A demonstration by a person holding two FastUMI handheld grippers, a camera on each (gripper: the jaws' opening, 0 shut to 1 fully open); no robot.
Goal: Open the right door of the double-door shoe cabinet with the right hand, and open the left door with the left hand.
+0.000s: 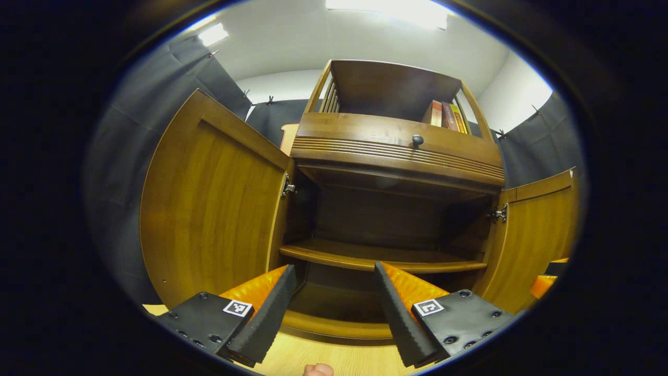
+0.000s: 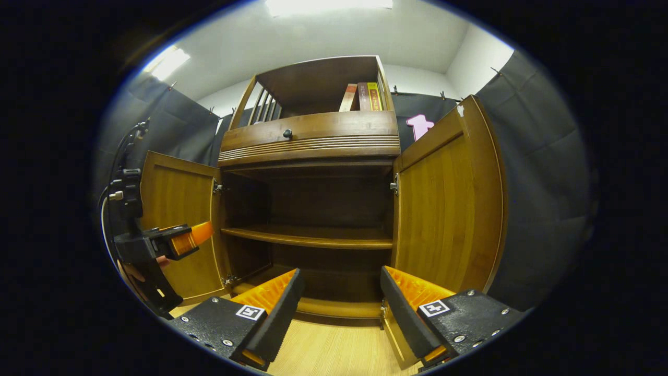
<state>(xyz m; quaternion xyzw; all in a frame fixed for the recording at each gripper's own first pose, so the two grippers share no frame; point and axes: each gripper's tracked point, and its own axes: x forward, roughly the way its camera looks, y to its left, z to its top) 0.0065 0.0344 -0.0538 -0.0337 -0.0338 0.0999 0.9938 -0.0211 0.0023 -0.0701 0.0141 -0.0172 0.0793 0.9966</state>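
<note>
With both doors swung open, shoe cabinet [image 2: 313,209] shelves bare, books [image 2: 362,96] on top

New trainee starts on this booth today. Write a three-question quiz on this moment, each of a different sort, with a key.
1. True or false: both the left door and the right door of the shoe cabinet stand open.
2. Multiple choice: what lies on the middle shelf inside? A) shoes B) books C) nothing visible
3. Short answer: is the right claw shut on anything, or open?

Key:
1. True.
2. C. The books stand in the top compartment, above the drawer knob.
3. Open and holding nothing; so is the left claw.
</note>
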